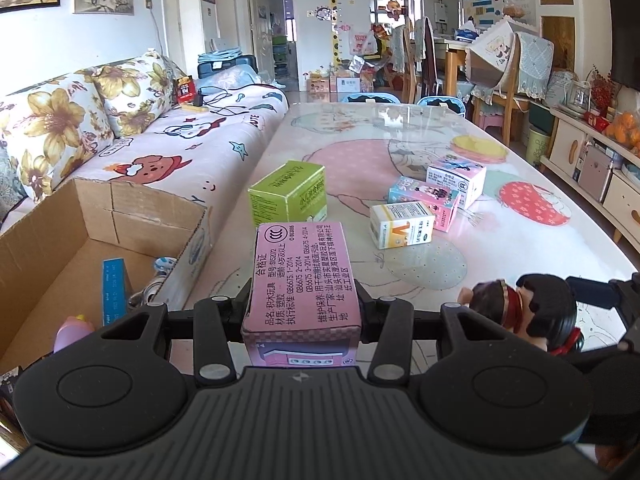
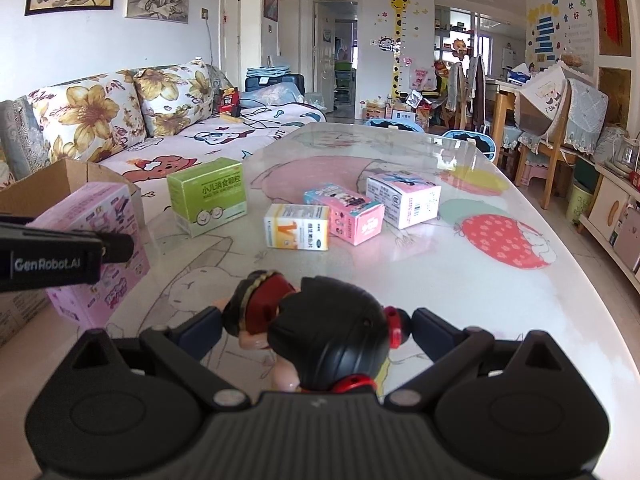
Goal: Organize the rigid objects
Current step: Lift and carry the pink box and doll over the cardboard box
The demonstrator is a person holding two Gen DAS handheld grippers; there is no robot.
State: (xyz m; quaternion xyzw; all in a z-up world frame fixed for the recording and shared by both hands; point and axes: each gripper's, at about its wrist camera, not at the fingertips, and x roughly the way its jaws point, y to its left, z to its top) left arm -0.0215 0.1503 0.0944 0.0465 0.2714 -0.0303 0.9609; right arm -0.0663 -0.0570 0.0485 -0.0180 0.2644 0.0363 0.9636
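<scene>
Left claw (image 1: 302, 300) clamped on a pink rectangular cardboard box (image 1: 302, 276) with printed black text on its top face, matte, edges slightly crushed; held off the bench (image 1: 520, 256) near its left edge, just beside the carton. Right claw (image 2: 316, 326) clamped on a glossy plastic doll figure (image 2: 320, 328), rounded black hair, red band, pale body below; held low over the near part of the bench.

Bench surface smooth, glassy, reflective, printed with pastel cartoon shapes; rounded far corners.

Resting toward the left edge: green rectangular cardboard box (image 2: 206, 196), upright, sharp-cornered, with cartoon faces on its front. Toward the middle, in a close cluster: white and orange cardboard box (image 2: 297, 227) lying on its side; pink and blue cardboard box (image 2: 346, 213) just behind it, touching or nearly so; white and pink cardboard box (image 2: 404, 199) behind that, further right.

Open brown corrugated cardboard carton (image 1: 100, 236) off the left edge of the bench, flaps raised, inner walls creased. Contents: blue flat box (image 1: 114, 292) standing on edge, a rounded pink and yellow plastic item (image 1: 74, 330), other small items partly hidden, not identifiable.

Floral-cushioned sofa (image 1: 160, 136) behind the carton, covered in printed soft fabric.
</scene>
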